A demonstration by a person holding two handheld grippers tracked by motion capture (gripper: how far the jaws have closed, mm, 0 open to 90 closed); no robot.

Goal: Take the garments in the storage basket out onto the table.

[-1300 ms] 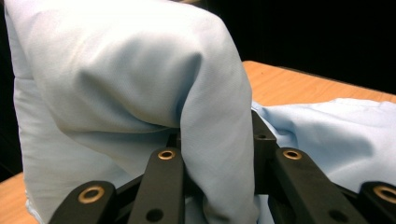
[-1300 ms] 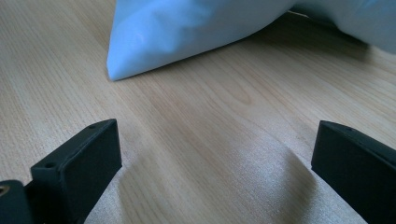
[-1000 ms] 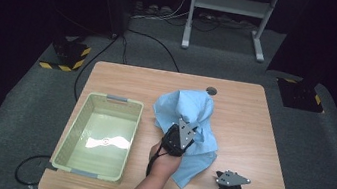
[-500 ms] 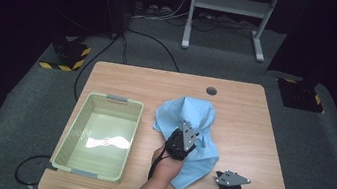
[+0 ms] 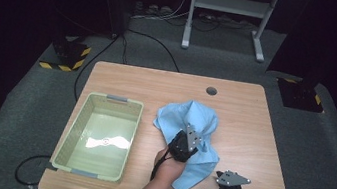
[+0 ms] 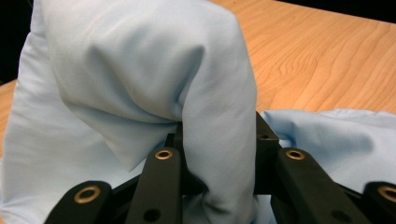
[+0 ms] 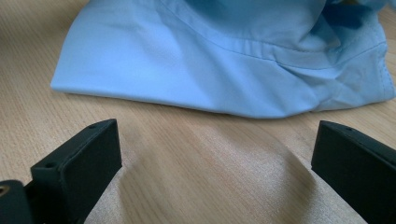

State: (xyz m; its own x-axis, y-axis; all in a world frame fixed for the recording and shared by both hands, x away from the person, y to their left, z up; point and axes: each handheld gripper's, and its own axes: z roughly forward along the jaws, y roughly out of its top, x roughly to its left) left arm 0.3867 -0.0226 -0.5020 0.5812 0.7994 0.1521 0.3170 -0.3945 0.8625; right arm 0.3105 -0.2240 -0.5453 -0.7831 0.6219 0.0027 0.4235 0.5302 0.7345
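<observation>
A wooden worktop (image 5: 254, 117) stands on grey carpet (image 5: 26, 119); behind, in near darkness, perhaps a white metal stand (image 5: 230, 5) and cables (image 5: 158, 47).

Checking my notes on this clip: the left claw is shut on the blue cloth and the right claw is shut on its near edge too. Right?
Not quite. The left claw is shut on the blue cloth, but the right claw stands open above bare table, short of the cloth's edge, as the right gripper view shows.

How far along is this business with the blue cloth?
Early on. The left tongs are shut on a fold of the blue cloth; the right tongs wait open beside its edge. The cloth lies crumpled on the table, and the green basket holds none of it.
</observation>
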